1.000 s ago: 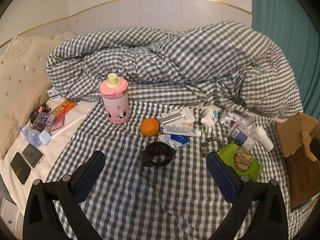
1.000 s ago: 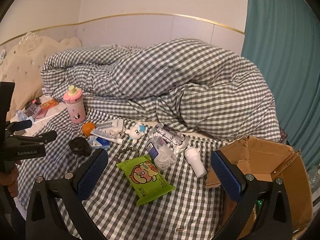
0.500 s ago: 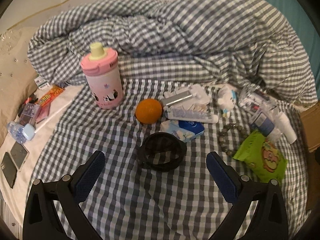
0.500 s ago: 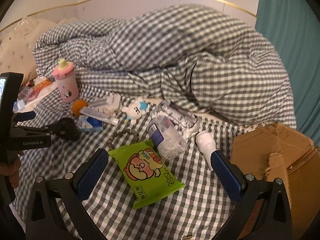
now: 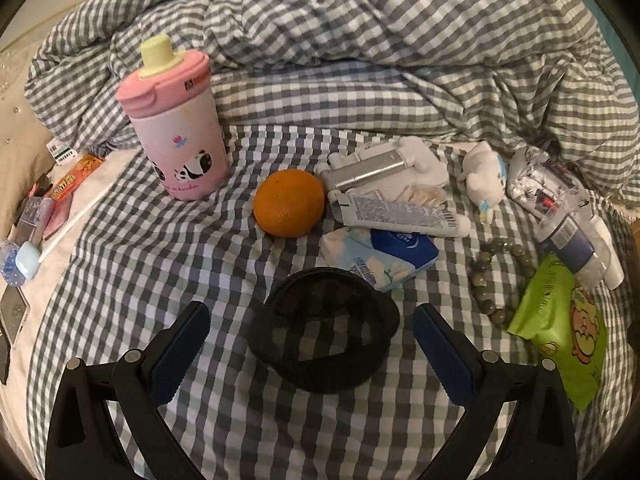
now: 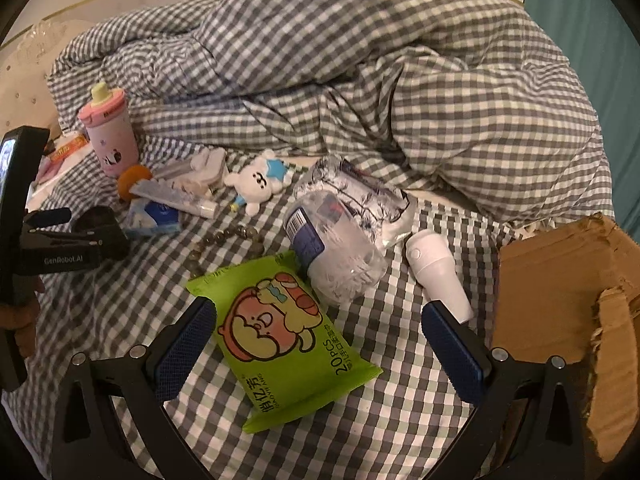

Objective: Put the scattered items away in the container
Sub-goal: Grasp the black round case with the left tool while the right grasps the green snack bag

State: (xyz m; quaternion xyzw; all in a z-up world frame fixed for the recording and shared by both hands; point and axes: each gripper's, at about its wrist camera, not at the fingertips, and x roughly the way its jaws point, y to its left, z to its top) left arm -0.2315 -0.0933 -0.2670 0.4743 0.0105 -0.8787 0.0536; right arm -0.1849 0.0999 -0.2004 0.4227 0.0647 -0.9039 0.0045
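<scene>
Two grippers are working over the checked bedsheet (image 5: 168, 264) at once, each lining up on a different item. The left gripper (image 5: 312, 344) is hanging with its fingers spread wide, and the black ring-shaped band (image 5: 324, 332) is lying flat between them, not yet touched; that stance looks chosen so the jaws can close across the ring's rim. At twelve o'clock from the ring the orange (image 5: 289, 203) is sitting beside the pink cup (image 5: 176, 124), which is standing upright at eleven o'clock. The tissue pack (image 5: 380, 256) and white tube (image 5: 396, 216) are lying at one o'clock, and the bead bracelet (image 5: 500, 276) at two o'clock.

The right gripper (image 6: 320, 344) is likewise wide open, straddling the green wipes packet (image 6: 280, 336), which is lying flat and slightly angled between the pads. The clear bottle (image 6: 336, 252) is lying on its side at twelve o'clock from the packet, touching its top edge, and the white bottle (image 6: 436, 272) is at one o'clock. The cardboard box (image 6: 560, 292), the likely container, is standing open at three o'clock, close by, which probably explains why the right side is taking the nearest things. Nothing visible is inside it yet.
</scene>
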